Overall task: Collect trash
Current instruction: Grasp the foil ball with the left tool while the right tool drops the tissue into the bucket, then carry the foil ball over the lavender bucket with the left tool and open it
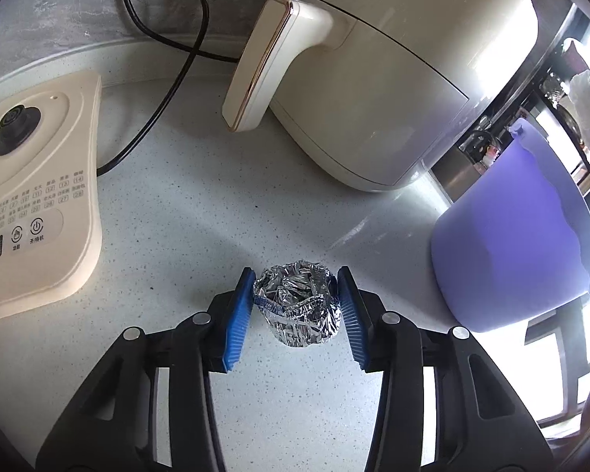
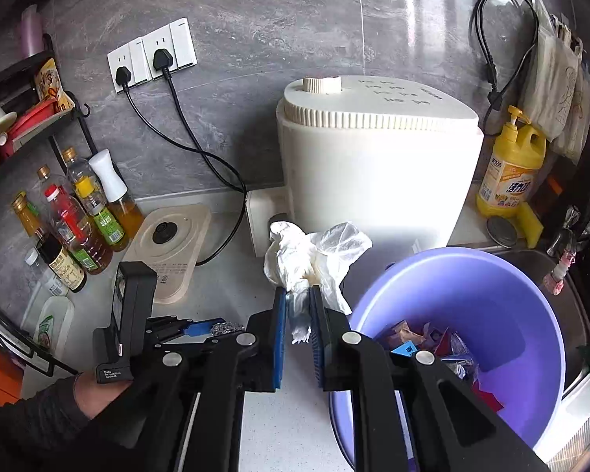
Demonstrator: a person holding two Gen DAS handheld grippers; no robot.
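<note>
One container serves the task: a purple basin (image 2: pixel 487 314) standing on the speckled countertop (image 1: pixel 200 212), just right of the cream air fryer (image 2: pixel 377 173). Inside the basin lie mixed wrappers (image 2: pixel 440 348), including red, blue and clear pieces, gathered against its near wall.

The right gripper (image 2: pixel 298 314) has its jaws drawn narrow, clamped on a crumpled white tissue with clear plastic film (image 2: pixel 310 251). The wad stands roughly upright, its long axis rising from the blue pads (image 2: pixel 280 330) toward the air fryer, with a short tail hanging below the pads. It is held above the countertop, just left of the basin rim.

The left gripper (image 1: pixel 295 287) has its jaws set at medium width around a crumpled foil cup (image 1: pixel 297 303). The left pad touches the cup's rim; contact at the right pad cannot be confirmed. The cup sits on the countertop, open end tilted toward the fryer, left of the basin.

A cream appliance base (image 1: pixel 35 188) lies at the left.
</note>
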